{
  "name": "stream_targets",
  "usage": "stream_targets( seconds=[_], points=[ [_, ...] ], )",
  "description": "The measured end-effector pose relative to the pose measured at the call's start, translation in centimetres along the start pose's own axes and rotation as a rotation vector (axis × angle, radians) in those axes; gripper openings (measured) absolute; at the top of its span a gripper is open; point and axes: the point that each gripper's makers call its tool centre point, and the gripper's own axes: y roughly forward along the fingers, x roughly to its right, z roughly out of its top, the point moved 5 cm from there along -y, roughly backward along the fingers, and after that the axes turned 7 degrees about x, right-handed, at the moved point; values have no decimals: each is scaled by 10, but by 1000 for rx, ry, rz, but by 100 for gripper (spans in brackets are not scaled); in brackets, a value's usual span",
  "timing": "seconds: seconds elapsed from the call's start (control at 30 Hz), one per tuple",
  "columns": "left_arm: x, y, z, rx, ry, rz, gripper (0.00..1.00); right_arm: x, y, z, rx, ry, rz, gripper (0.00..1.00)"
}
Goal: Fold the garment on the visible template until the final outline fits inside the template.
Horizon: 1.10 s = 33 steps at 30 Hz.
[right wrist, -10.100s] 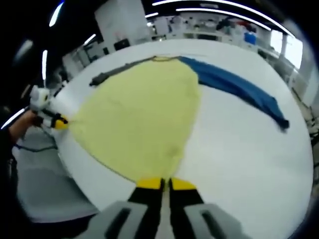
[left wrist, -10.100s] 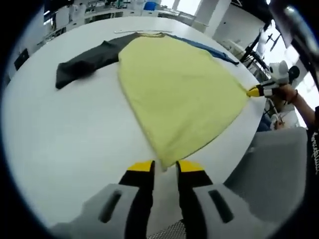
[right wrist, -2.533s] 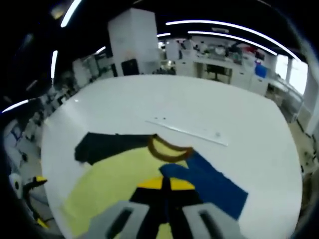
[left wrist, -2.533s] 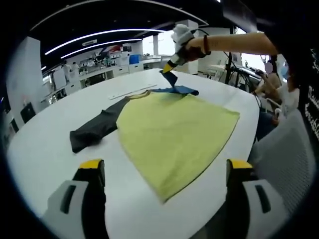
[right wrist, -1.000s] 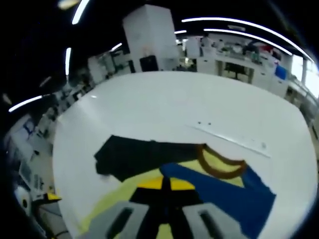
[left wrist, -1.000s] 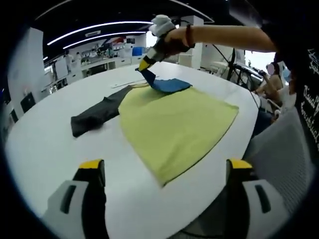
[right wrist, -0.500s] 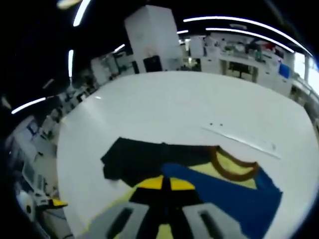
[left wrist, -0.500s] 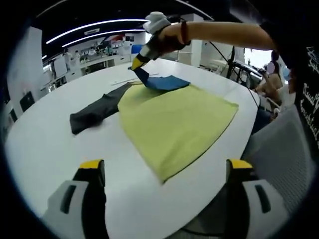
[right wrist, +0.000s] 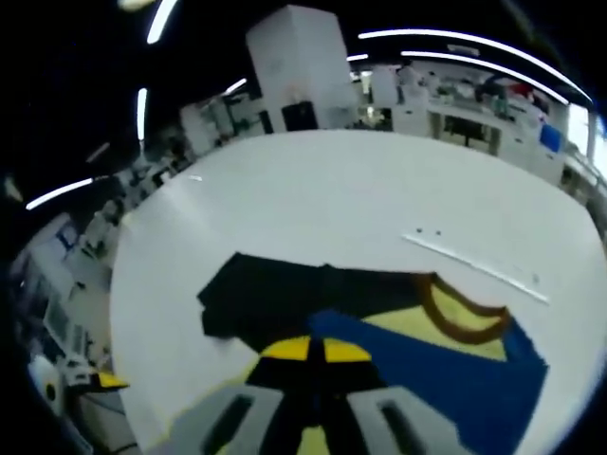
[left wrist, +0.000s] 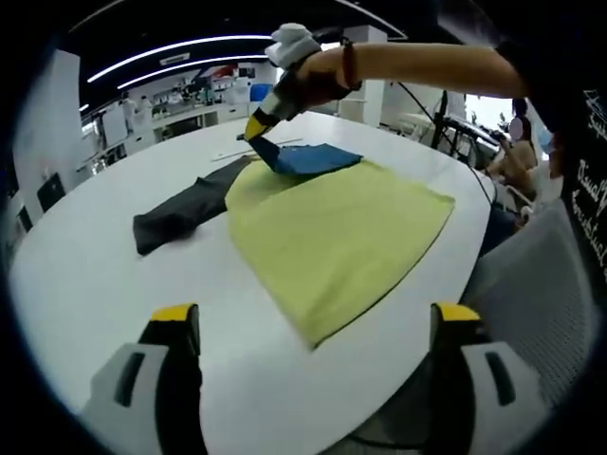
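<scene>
Your right gripper (right wrist: 310, 349) clamped the blue sleeve (left wrist: 308, 158) over the yellow garment (left wrist: 337, 237); left gripper (left wrist: 313, 327) gaped wide.

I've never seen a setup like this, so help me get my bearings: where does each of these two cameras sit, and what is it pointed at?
Left gripper view: rides the open left gripper, held low at the table's near edge, facing the yellow shirt; the person's arm reaches in.
Right gripper view: rides the right gripper, shut on the blue sleeve, looking across the collar.
Both share the shirt and black sleeve.
</scene>
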Motion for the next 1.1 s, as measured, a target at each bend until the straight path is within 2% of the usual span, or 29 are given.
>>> stream_targets(
  seconds=[0.43,0.73,0.87,0.93,1.1],
  points=[
    [2,-2,-2,-8,1,2,99,-2,15,-12,-25,5,-2,0],
    [1,-2,-3,-5,-3,10,99,1,33,-19,-26,76,10,0],
    [3,-2,-3,-7,-6,12,99,2,40,-17,-22,95,35,8],
    [4,-2,-2,-9,-6,11,99,-1,36,-19,-21,87,46,10],
    [2,-1,-1,-11,-4,15,99,-1,32,-19,-12,64,43,32]
  ],
)
